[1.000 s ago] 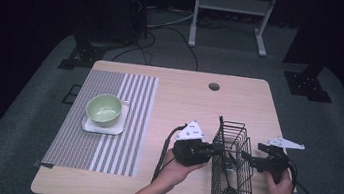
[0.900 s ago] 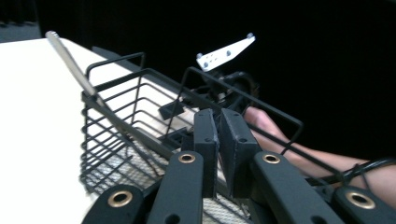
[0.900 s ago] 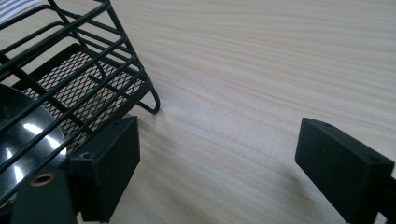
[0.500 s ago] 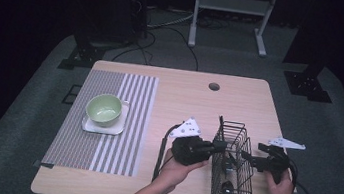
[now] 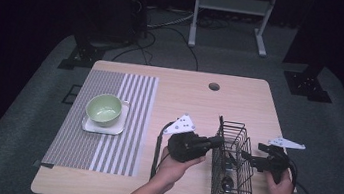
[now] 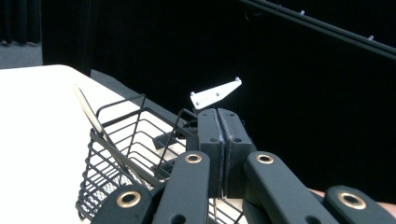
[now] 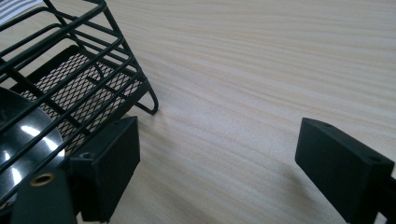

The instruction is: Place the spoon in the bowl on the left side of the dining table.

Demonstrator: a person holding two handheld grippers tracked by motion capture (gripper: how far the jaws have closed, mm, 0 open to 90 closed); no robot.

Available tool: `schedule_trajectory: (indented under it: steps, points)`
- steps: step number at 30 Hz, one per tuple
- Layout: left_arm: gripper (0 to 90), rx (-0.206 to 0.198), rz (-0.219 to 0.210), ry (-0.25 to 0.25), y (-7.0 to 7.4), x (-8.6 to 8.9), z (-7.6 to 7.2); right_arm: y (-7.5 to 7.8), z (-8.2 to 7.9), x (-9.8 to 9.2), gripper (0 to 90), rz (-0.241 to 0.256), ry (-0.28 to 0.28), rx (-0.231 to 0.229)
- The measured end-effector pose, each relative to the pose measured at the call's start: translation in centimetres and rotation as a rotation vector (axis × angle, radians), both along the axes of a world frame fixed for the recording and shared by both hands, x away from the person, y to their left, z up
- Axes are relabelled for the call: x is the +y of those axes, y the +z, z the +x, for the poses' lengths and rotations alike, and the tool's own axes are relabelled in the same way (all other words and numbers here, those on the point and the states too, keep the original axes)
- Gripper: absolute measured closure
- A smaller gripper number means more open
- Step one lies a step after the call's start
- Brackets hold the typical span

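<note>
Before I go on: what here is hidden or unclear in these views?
- Left gripper: jaws pressed together beside the wire basket; whether a wire is pinched between them is unclear.
- Utensils in the basket: high view, wires obscure them.
- Shiny metal piece: right gripper view, cut off by the frame edge.

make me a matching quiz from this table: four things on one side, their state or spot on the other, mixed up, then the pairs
Things:
1. left tongs
2. right tongs
3. pale green ceramic bowl
4. black wire basket

States or places:
A. on a white square plate
B. open over bare wood
C. pressed shut
D. between the two hands

Pairs: 1-C, 2-B, 3-A, 4-D
</note>
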State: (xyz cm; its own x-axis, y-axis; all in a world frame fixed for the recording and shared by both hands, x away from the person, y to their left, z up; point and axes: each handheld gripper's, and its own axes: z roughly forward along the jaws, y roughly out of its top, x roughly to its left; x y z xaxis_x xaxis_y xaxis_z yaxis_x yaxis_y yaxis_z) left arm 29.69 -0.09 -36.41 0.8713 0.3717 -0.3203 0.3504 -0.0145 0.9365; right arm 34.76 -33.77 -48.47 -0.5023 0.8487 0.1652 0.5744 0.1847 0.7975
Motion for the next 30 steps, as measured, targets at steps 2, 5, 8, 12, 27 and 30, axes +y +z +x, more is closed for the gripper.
schedule_trajectory:
  steps: [2,5,8,12,27,30]
  points:
    - [89.5,0.002,-0.015,0.006,0.2,0.2,0.0,0.0,0.0,0.0,13.0,0.0,-0.001,0.0]
    - [89.5,-0.001,-0.021,0.012,0.5,0.5,0.0,0.0,0.0,0.0,13.0,0.0,-0.002,0.001]
    - [89.5,0.002,-0.041,0.019,0.9,0.7,0.0,0.0,0.0,0.0,13.0,0.001,-0.003,0.002]
    - [89.5,-0.001,-0.059,0.027,1.4,1.0,0.0,0.0,0.0,0.0,13.0,-0.002,-0.005,0.004]
    - [89.5,0.009,-0.142,0.061,3.2,3.0,0.2,0.0,0.0,0.0,13.0,-0.004,-0.008,0.007]
    - [89.5,0.013,-0.158,0.064,3.5,3.3,0.3,0.0,0.0,0.1,13.0,-0.009,-0.008,0.006]
